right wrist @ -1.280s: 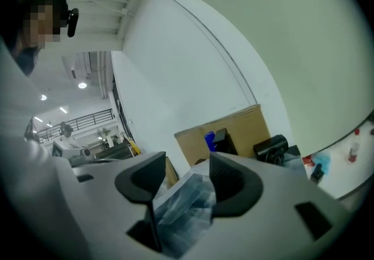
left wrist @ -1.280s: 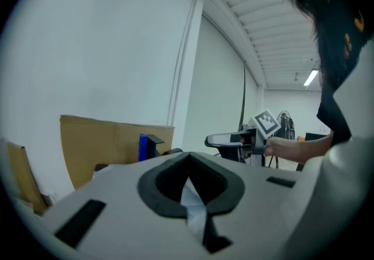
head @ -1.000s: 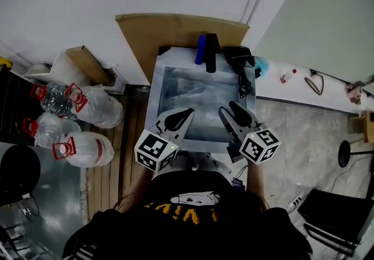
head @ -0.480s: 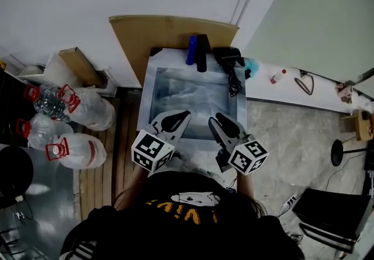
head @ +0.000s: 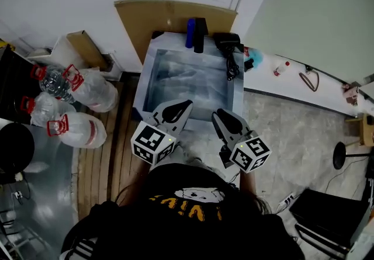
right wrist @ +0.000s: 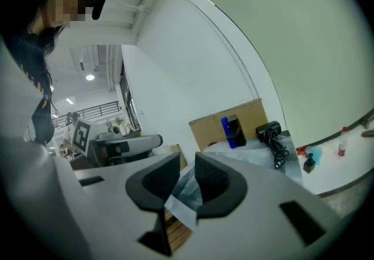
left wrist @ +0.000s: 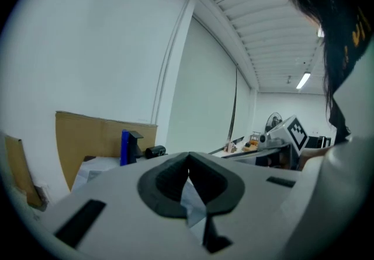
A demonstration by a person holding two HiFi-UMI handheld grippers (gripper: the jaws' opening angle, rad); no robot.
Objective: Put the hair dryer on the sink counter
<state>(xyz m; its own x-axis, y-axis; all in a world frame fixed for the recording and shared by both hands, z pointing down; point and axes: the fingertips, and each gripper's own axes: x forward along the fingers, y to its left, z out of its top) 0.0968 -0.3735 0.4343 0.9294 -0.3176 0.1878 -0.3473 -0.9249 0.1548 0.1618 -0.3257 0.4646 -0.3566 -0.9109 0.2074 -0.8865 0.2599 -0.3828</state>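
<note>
The black hair dryer lies with its coiled cord on the far right corner of the grey sink counter. It also shows in the right gripper view as the hair dryer, and small in the left gripper view as the hair dryer. My left gripper hovers at the counter's near edge, its jaws shut together on nothing. Beside it, my right gripper has just been closing. A narrow gap remains and nothing is between its jaws. Both grippers are well short of the dryer.
A blue bottle and a black holder stand at the counter's back edge before a cardboard sheet. Large water bottles lie left beside wooden slats. A white ledge with small items runs right.
Both grippers have drawn back from over the basin to the counter's near edge. The hair dryer has not moved.
</note>
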